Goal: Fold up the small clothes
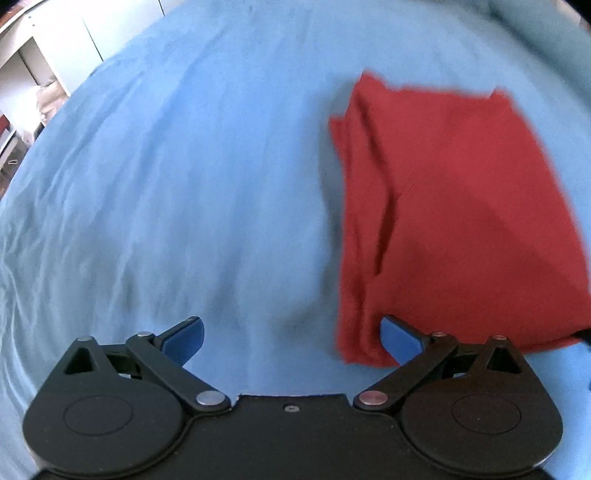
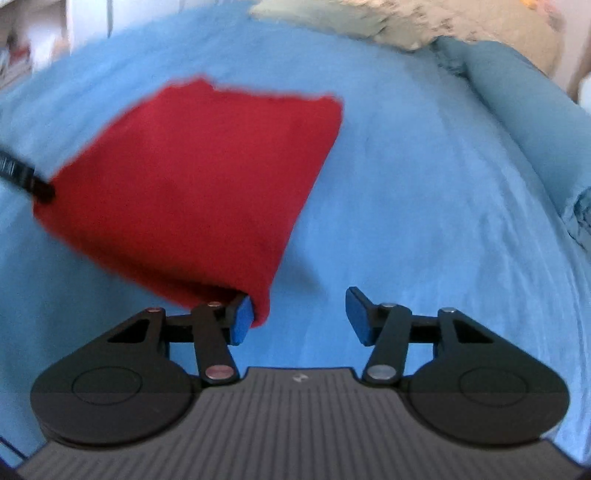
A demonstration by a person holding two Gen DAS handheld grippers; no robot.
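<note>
A red folded garment (image 1: 450,206) lies flat on the blue bedsheet (image 1: 184,184), with several layered edges along its left side. My left gripper (image 1: 291,339) is open wide over the sheet. Its right pad (image 1: 400,339) overlaps the garment's near left corner, and only sheet shows between the jaws. In the right wrist view the garment (image 2: 192,184) lies to the left. My right gripper (image 2: 300,318) is open, and its left pad (image 2: 242,319) sits against the garment's near right corner. Bare sheet fills the gap between those jaws. A black part (image 2: 26,177) pokes in at the garment's left edge.
The blue sheet (image 2: 424,221) is wrinkled all around. A blue pillow (image 2: 535,118) lies at the right, and a pale green and beige bundle (image 2: 406,26) sits at the far edge. White shelves (image 1: 29,59) stand beyond the bed at the upper left.
</note>
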